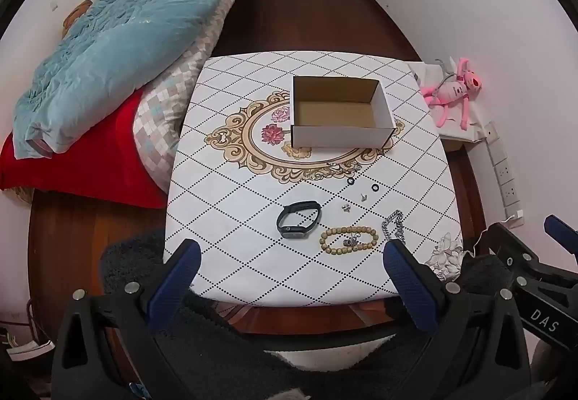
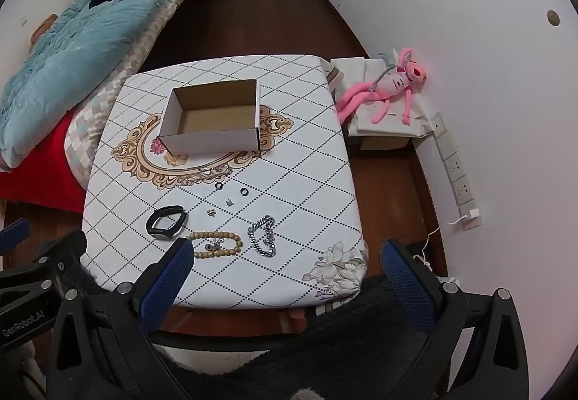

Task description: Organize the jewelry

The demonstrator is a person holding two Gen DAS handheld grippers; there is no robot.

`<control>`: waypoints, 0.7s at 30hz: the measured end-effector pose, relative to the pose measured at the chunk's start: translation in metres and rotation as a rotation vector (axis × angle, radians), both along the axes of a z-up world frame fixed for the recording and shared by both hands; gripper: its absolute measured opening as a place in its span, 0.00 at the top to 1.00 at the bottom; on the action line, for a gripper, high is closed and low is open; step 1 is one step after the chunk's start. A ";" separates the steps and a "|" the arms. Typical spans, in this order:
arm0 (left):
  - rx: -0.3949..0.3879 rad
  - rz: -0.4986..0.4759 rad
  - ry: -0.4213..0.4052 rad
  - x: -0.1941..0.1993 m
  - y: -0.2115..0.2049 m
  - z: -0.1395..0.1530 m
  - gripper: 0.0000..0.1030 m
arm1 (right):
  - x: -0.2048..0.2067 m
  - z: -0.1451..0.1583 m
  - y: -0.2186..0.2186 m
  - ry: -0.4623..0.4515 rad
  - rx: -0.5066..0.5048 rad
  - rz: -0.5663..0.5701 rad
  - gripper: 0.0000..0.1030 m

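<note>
An empty open cardboard box (image 1: 339, 111) (image 2: 213, 122) stands at the far middle of the patterned table (image 1: 253, 255) (image 2: 307, 205). Nearer lie a black wristband (image 1: 298, 224) (image 2: 166, 222), a wooden bead bracelet (image 1: 348, 240) (image 2: 215, 244) with a small charm inside it, a silver chain bracelet (image 1: 393, 228) (image 2: 263, 240), two small black rings (image 1: 375, 187) (image 2: 245, 191) and some tiny silver pieces (image 1: 346, 208) (image 2: 229, 202). My left gripper (image 1: 292, 277) is open and empty above the table's near edge. My right gripper (image 2: 285, 277) is open and empty, to the right of the left one.
A bed with a blue duvet (image 1: 119, 39) (image 2: 72, 50) and a red blanket (image 1: 83, 165) stands left of the table. A pink plush toy (image 1: 455, 89) (image 2: 390, 82) lies on a low box at the right wall. A power strip (image 2: 457, 172) runs along that wall.
</note>
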State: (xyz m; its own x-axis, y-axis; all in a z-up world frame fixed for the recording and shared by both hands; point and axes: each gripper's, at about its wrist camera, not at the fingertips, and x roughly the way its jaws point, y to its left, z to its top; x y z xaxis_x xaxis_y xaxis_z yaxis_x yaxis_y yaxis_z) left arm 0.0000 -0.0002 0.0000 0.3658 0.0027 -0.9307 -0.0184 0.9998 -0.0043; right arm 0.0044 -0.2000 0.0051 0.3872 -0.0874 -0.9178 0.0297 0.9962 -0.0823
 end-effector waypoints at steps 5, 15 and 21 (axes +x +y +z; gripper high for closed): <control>-0.005 -0.003 -0.001 0.001 0.000 0.000 0.00 | -0.001 0.001 0.000 0.002 0.001 0.001 0.00; 0.004 0.000 -0.009 0.001 -0.004 0.007 0.00 | -0.001 0.007 -0.001 -0.008 0.008 0.004 0.00; 0.002 0.000 -0.012 0.001 -0.003 0.009 0.00 | -0.002 0.006 0.002 -0.011 0.005 0.002 0.00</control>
